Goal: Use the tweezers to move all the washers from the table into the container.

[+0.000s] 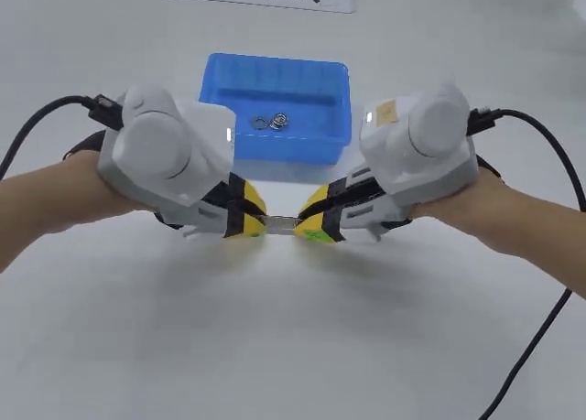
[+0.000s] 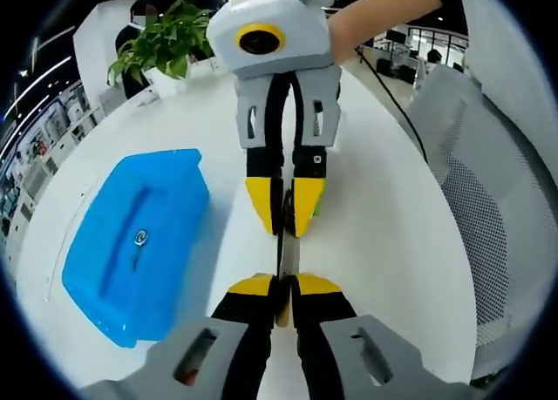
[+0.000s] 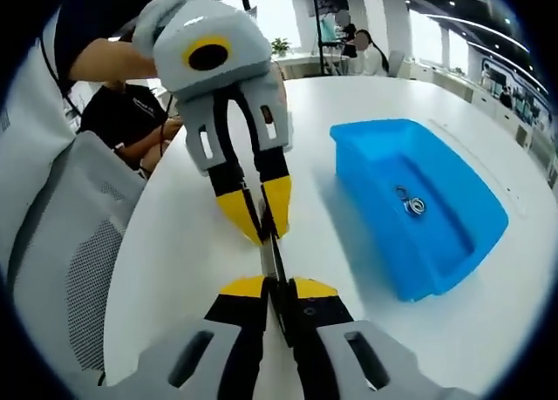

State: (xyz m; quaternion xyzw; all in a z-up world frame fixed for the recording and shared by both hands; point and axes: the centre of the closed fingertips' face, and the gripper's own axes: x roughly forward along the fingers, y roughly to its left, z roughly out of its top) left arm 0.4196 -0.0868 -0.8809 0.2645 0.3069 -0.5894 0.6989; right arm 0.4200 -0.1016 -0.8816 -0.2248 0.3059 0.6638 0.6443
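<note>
While the two grippers face each other tip to tip above the table (image 1: 293,347), the tweezers (image 1: 279,223) bridge the short gap between them, lying roughly level and near the container (image 1: 295,150) on the person's side. The left gripper (image 1: 249,220) has its jaws pressed together on one end of the tweezers. The right gripper (image 1: 316,226) has its jaws pressed together on the other end, and each gripper view shows the thin metal strip running from its own jaws into the opposite pair. A few washers (image 1: 273,121) lie together on the container floor, towards its middle.

Step in hand, as judged: a two-handed regrip or handover of the tweezers, not a pick or a drop. Whether any washer sits between the tweezer tips cannot be told.

Next move, as judged: one gripper must let go so that the other carries the tool alone. Its hold should sit far enough back to leave the tips free, and firm enough that the strip does not twist. Whether any washers are left to pick cannot be told.
</note>
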